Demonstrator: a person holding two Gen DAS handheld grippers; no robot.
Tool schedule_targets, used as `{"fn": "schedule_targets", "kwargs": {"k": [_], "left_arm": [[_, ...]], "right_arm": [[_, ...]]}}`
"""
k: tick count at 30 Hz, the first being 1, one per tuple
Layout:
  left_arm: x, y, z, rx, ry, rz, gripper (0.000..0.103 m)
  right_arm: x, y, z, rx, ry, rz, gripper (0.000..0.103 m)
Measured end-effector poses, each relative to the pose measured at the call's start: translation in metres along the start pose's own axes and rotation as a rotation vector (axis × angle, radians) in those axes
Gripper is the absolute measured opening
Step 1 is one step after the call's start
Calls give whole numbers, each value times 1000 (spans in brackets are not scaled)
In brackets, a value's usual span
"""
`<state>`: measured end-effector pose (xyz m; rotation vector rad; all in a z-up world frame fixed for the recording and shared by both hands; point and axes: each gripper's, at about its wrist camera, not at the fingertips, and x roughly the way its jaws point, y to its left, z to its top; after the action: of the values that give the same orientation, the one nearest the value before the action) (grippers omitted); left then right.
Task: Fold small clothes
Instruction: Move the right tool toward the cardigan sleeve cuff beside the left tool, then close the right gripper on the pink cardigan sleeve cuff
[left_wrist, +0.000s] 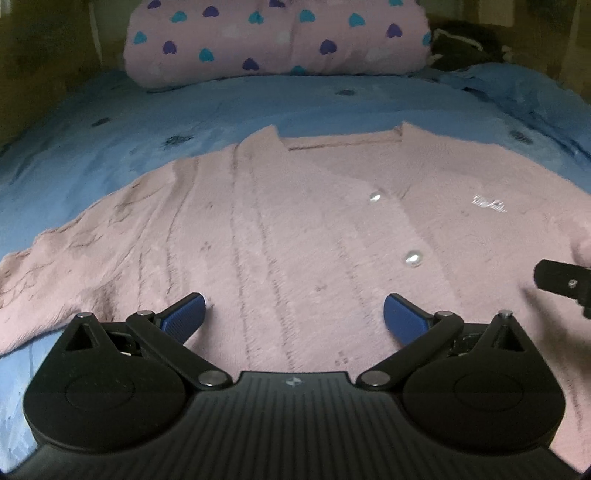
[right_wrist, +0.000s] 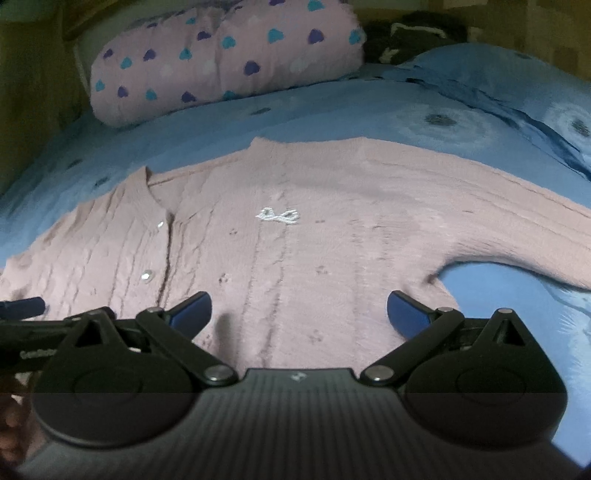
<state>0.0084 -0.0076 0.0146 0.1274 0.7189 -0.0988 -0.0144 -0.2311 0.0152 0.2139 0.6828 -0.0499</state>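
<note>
A blue bedspread (left_wrist: 110, 155) with dark flower marks covers a bed in a dim room, and a pink knitted cardigan (left_wrist: 295, 229) lies flat on it, front up, neckline toward the head of the bed.

The left gripper (left_wrist: 293, 314) hovers low over the cardigan's lower front, its blue-padded fingers spread wide and holding nothing. The right gripper (right_wrist: 299, 310) hangs the same way — jaws wide apart, empty — over the lower part of the other front panel, just beside the underarm. Each shows at the edge of the other's view, so the two sit close side by side.

Outward from the tools, a row of shiny buttons (left_wrist: 413, 258) runs up the closed front, and a small white embroidered bow (right_wrist: 277, 216) sits on the chest. One sleeve (right_wrist: 498, 236) stretches out sideways over the bedspread; the other side spreads toward the bed's near edge. Bare blue cloth rings the garment on every side seen — widest beyond the collar.

At the head lies a pink pillow with blue and purple hearts (left_wrist: 277, 40), well apart from the cardigan. A blue pillow (right_wrist: 517, 96) rests beside it, and something dark, too blurred to name, sits behind.
</note>
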Motion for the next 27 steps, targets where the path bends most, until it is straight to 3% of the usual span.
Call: {"fn": "schedule_targets", "kwargs": {"k": [4,9,19,27], "left_arm": [[-5,6,3,-31,54,-46,103],[-17,9,7,-17,15,-56,103],[-22,17,8,-26,65,-48,103],[-22,21,9,-28,80,-45,103]], "right_arm": [[-19,-11,9,14,-35,-10,103],[-36,-35,23,65,-91,-103,103],[-52,-125,33,327,-89,-332,103],[-63,-178,22,525,-83,-408,103]]}}
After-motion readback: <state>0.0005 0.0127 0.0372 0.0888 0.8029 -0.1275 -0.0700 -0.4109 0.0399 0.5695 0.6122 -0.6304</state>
